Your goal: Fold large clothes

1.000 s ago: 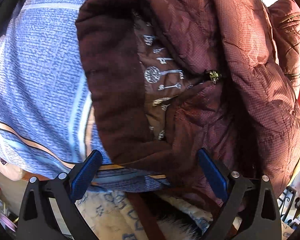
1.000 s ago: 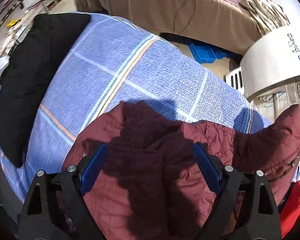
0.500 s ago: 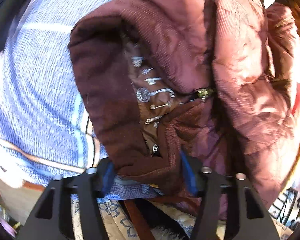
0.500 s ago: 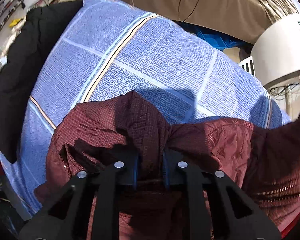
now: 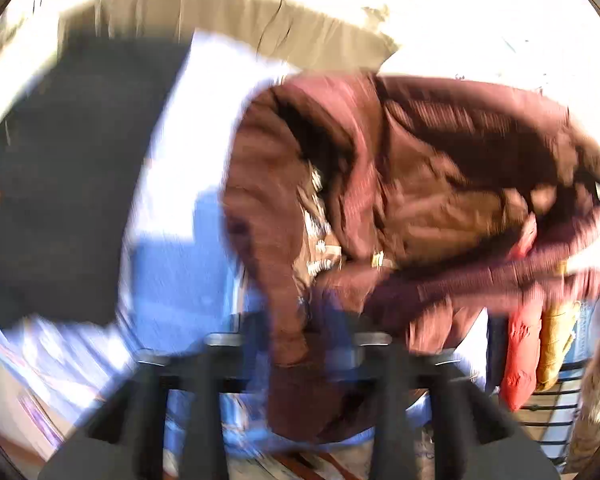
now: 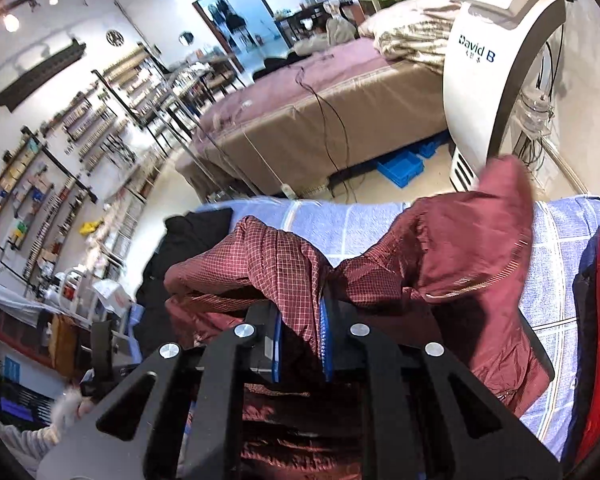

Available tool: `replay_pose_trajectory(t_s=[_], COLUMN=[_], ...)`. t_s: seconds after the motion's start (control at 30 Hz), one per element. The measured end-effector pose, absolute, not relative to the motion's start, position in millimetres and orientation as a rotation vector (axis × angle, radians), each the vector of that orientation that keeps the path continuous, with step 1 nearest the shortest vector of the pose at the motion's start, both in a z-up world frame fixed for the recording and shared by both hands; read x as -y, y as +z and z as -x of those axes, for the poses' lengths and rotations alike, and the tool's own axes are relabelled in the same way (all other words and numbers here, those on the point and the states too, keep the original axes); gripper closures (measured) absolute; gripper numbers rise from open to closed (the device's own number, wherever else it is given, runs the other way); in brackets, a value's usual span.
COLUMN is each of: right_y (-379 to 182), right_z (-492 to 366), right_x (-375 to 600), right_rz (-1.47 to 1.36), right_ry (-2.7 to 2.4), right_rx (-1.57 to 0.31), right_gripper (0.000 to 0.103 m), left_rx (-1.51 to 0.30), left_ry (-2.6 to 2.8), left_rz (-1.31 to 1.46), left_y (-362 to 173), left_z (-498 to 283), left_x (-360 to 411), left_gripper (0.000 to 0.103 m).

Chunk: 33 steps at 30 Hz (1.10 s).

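A maroon padded jacket with a brown patterned lining is lifted above a table covered in a blue checked cloth. My right gripper is shut on a bunched fold of the jacket's checked fabric. My left gripper is shut on the jacket's dark collar edge; that view is heavily blurred. The jacket hangs between the two grippers, with a sleeve raised at the far right.
A black garment lies on the cloth's left side, and it also shows in the left wrist view. Red and orange clothes hang at the right. A bed and a white machine stand beyond the table.
Both grippers closed on the jacket and lifted it off the cloth. Both views tilted up, the right one to show the room; the left view blurred with the motion.
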State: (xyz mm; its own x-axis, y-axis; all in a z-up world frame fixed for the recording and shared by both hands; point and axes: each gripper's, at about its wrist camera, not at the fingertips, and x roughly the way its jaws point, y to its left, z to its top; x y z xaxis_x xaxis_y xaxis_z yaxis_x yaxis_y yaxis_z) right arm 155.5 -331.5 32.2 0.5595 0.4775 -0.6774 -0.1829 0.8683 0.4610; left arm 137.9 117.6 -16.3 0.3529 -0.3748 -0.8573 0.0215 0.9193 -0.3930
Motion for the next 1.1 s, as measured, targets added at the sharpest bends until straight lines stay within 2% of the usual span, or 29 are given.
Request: replay_pose_trajectory(t_s=[0.1,0.23,0.27,0.3,0.33,0.4,0.6,0.77,0.93,1.0,1.1], right_y=[100.8,156.2,162.6,166.9,171.3,174.1,121.2,73.0,52.8,47.0,36.2], right_z=[-104.0,-47.7,-33.6,-21.4,-11.6,4.7,2.7,15.0,7.4,3.2,1.8], right_x=[346.0,378.6,386.9,392.3,395.1,401.0,472.2,556.5,584.6,589.9,592.1], right_rz=[-0.417,-0.527,-0.57,-0.599,-0.614,-0.597,-0.781,-0.98,-0.985,-0.988,-0.992], right_ry=[0.473,0.465,0.484,0.491,0.486,0.422,0.137,-0.067,-0.158,-0.178,-0.192], right_rx=[-0.718,-0.567,-0.538,-0.521,-0.512,-0.496,-0.508,-0.488,-0.528,-0.546,-0.572], right_gripper=[0.088,0.088,0.088,0.088,0.088,0.088,0.088,0.088,0.088,0.088,0.088], left_rx=[-1.022,-0.857,-0.833,-0.805,-0.783,-0.774,-1.007,-1.048,-0.93,-0.75,-0.529], left_ry=[-0.324,-0.383,-0.378,-0.363,-0.346,-0.32,-0.375,-0.349,-0.418,-0.49,-0.568], left_rz=[0.362,0.262,0.244,0.213,0.186,0.15,0.274,0.072,-0.563,-0.896,-1.194], left_y=[62.1,129.7,134.6,137.0,134.3,111.7,6.8,-41.8,-94.9,-118.1,-151.5], left_z=[-144.4,-153.2,-151.5,-150.4,-151.4,-157.4,-170.9,-163.1,-115.5,-75.7,-30.7], left_x=[-147.7,-156.9,-158.6,-160.5,-159.6,-156.1,-118.6,-94.2,-18.3,11.4,31.1], left_gripper=[0.094,0.092,0.071,0.02,0.003,0.006,0.006,0.006,0.006,0.006,0.006])
